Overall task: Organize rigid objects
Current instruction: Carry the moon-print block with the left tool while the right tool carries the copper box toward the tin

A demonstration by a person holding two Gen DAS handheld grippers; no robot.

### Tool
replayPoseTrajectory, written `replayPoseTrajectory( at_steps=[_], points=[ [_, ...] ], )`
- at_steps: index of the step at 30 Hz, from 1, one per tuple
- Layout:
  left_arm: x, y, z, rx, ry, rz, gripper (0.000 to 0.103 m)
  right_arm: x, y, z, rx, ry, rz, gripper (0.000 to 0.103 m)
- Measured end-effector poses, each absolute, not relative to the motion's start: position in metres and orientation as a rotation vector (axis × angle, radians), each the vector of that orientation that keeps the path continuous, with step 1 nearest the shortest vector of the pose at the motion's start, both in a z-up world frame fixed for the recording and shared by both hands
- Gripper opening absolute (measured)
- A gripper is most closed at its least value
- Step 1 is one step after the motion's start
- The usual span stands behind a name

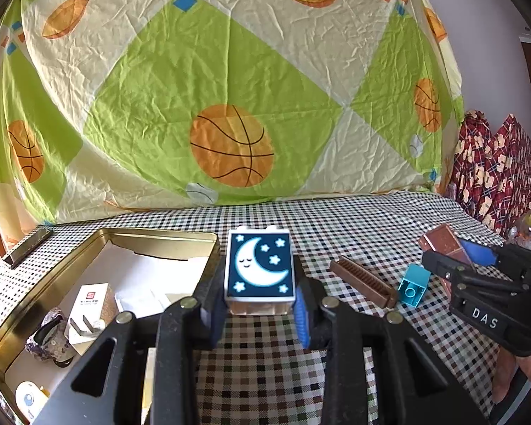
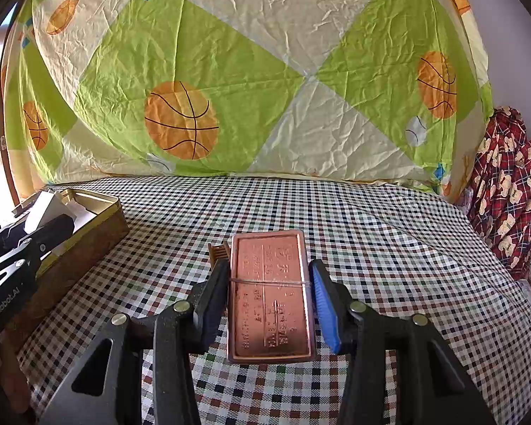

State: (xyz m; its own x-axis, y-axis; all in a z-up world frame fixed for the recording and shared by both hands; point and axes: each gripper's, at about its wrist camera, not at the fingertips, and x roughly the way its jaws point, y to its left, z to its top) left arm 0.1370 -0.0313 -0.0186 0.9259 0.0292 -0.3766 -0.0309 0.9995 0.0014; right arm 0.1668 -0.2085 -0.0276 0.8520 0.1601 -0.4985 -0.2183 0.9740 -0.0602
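Both wrist views look low and close across the checked tablecloth (image 1: 336, 219) toward the basketball sheet (image 2: 265, 71).

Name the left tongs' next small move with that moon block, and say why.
Probably carry the moon block, gripped in the left tongs, sideways over the open gold tin beside it and release. The tin already holds sorted items.

checked cloth (image 2: 336, 212) open at back; comb (image 1: 363, 283), blue brick (image 1: 413, 285) mid-table
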Motion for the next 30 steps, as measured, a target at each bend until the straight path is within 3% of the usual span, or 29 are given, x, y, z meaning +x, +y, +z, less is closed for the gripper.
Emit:
replayPoseTrajectory(
  at_steps=[30],
  points=[
    [0.106, -0.019, -0.013, -0.03, 0.313, 0.028, 0.03, 0.146, -0.193, -0.027, -0.125, 0.5, 0.202, 0.048]
  ],
)
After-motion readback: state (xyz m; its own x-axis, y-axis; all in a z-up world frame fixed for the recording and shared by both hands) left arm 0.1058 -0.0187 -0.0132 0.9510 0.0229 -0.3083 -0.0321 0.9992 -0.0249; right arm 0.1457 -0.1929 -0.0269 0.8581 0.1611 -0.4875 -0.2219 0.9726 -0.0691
